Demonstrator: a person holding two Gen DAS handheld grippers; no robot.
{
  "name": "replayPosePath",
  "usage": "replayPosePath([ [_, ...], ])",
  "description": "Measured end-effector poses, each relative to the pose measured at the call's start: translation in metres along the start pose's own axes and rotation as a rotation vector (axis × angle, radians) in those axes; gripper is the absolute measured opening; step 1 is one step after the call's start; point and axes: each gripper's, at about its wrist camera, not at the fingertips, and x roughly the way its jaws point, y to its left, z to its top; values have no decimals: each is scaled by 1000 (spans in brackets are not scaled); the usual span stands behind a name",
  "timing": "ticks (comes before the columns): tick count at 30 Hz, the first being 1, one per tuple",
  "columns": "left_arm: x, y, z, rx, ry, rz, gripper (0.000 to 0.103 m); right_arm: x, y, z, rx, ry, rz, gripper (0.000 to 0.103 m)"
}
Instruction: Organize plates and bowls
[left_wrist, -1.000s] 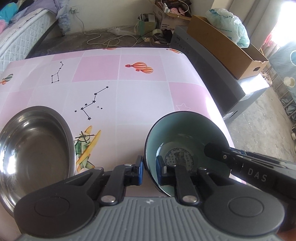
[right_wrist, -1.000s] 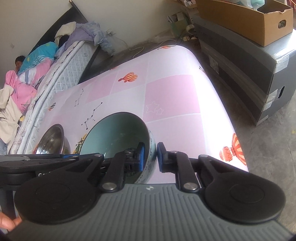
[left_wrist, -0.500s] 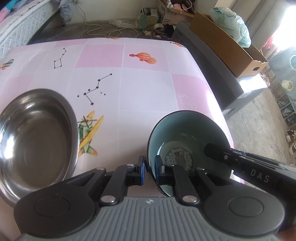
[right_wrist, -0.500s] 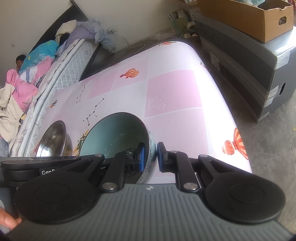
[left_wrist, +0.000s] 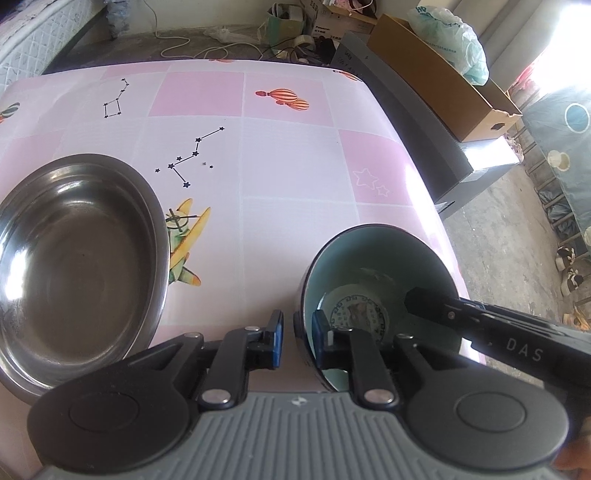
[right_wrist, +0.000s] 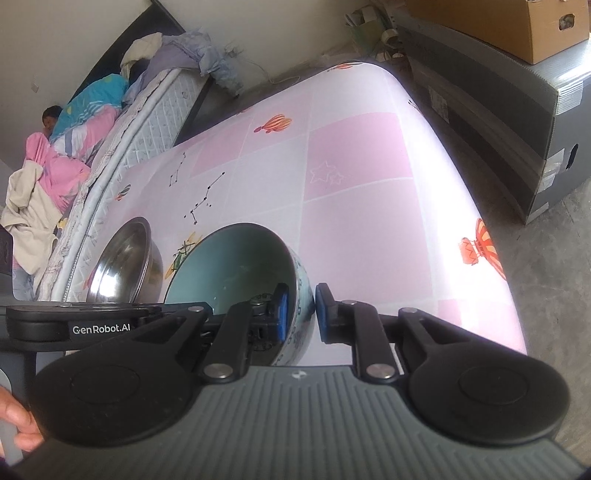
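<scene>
A teal-lined ceramic bowl (left_wrist: 376, 273) with a dark rim and patterned outside is held above the pink tablecloth near the table's right front edge. My left gripper (left_wrist: 297, 341) is shut on its left rim, one finger inside, one outside. My right gripper (right_wrist: 299, 314) is shut on the opposite rim of the same bowl (right_wrist: 236, 258); its arm shows in the left wrist view (left_wrist: 498, 332). A large steel bowl (left_wrist: 74, 269) stands on the table to the left, also in the right wrist view (right_wrist: 122, 258).
The tablecloth (left_wrist: 288, 177) has stars and balloons printed on it. A grey crate with a cardboard box (left_wrist: 443, 74) stands right of the table. A mattress with bedding (right_wrist: 92, 122) lies along the far left. Cables and clutter lie on the floor behind.
Both grippers have carried the ceramic bowl a little; in the left view the steel bowl and table pattern shifted right and down. Both grips are unchanged.
</scene>
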Motion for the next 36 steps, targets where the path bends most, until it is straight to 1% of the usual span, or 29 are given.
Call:
replayPosePath([
  [8,12,-4,0,-14,9,1,16,4,-1,-4,7,-5,-2,16],
  [11,13,-4,-1,-30,1,12,17,7,0,-6,-7,-8,-14,16],
  [16,9,-6,-2,-21,-13,26,13,7,7,-10,-47,-23,-45,14],
  [23,12,-10,-1,-15,-12,41,17,7,8,-11,-61,-33,-49,14],
  [31,10,-12,-3,-23,-22,60,17,6,13,-17,-84,-48,-82,13],
  [36,5,-10,-2,-44,-22,42,16,5,17,-16,-95,-33,-100,12],
])
